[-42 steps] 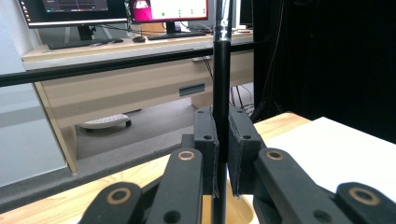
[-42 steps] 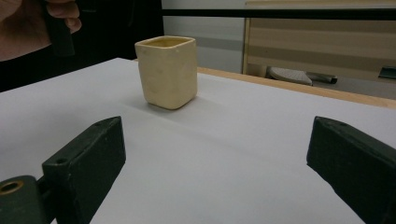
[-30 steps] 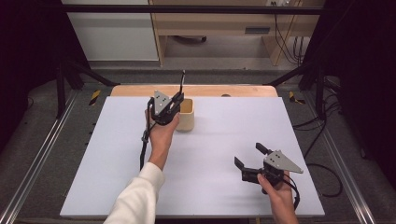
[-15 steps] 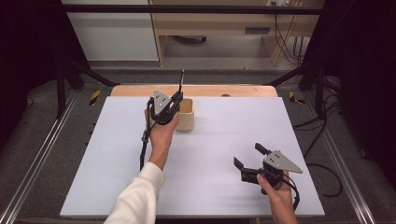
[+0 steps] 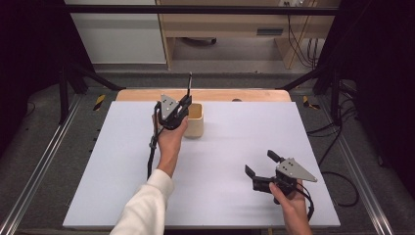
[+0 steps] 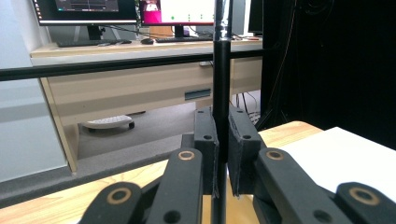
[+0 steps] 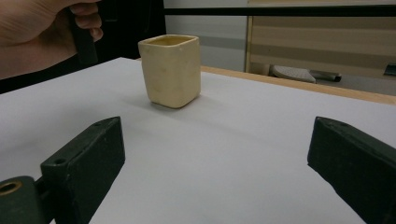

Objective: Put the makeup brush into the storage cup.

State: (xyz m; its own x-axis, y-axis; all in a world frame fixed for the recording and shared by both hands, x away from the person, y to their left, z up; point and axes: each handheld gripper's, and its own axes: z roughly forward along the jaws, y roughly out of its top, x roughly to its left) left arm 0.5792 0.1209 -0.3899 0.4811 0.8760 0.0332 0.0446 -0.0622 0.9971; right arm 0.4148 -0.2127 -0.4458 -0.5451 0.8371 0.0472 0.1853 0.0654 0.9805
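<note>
A thin black rod stands upright, pinched between the jaws of my left gripper. The left gripper view shows the rod running straight up between the two pads, with the left gripper shut on it. A cream square cup sits at the back of the white sheet, just right of and below that gripper. My right gripper rests low at the front right, jaws wide apart and nothing between them. Its own view shows the cup well ahead of the right gripper.
A wooden table edge runs behind the white sheet. Metal rails flank the table on both sides. A desk with monitors stands beyond the table. The person's left hand shows beside the cup.
</note>
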